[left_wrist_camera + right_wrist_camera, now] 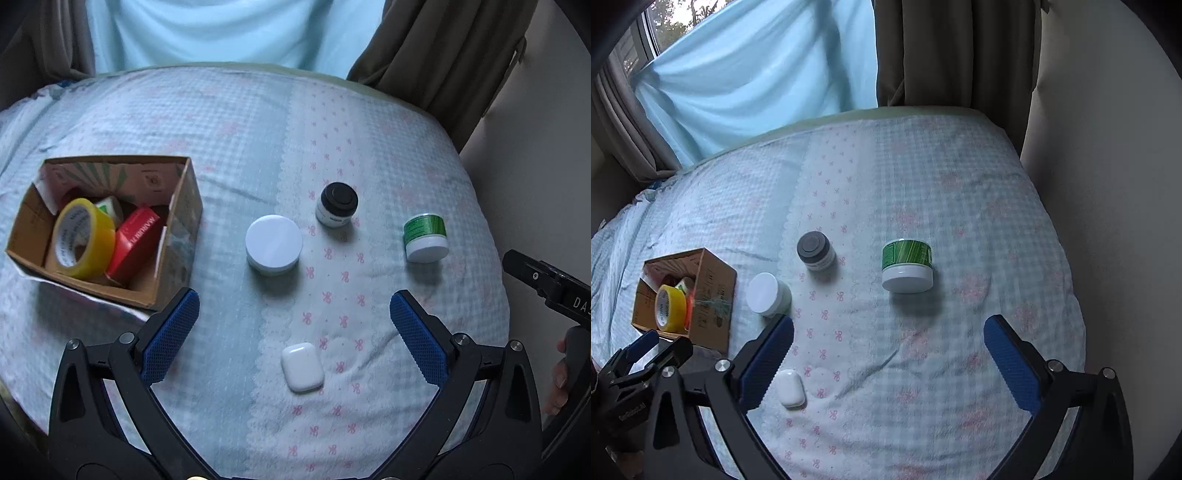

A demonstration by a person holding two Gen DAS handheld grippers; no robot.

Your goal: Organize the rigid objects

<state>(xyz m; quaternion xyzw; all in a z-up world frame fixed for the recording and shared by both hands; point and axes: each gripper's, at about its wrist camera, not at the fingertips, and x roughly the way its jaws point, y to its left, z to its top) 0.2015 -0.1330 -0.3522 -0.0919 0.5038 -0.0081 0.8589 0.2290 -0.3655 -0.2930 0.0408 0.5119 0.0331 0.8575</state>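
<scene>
A cardboard box (183, 225) on the bed holds a yellow tape roll (83, 238), a red carton (135, 242) and a small white-green item. On the sheet stand a white-lidded jar (274, 242), a black-capped jar (337, 205) and an upside-down green jar (424, 238). A white earbud case (302, 366) lies between the fingers of my open, empty left gripper (294, 317). My right gripper (888, 341) is open and empty, just short of the green jar (907, 266). The box (714, 295), white-lidded jar (766, 294), black-capped jar (815, 251) and earbud case (790, 387) show there too.
The bed (221, 122) has a blue-checked sheet with a pink-bow strip. A light blue cloth (757, 74) and dark curtains (953, 51) hang behind it. A wall (1108, 184) borders the right side. The right gripper's body (546, 284) shows in the left view.
</scene>
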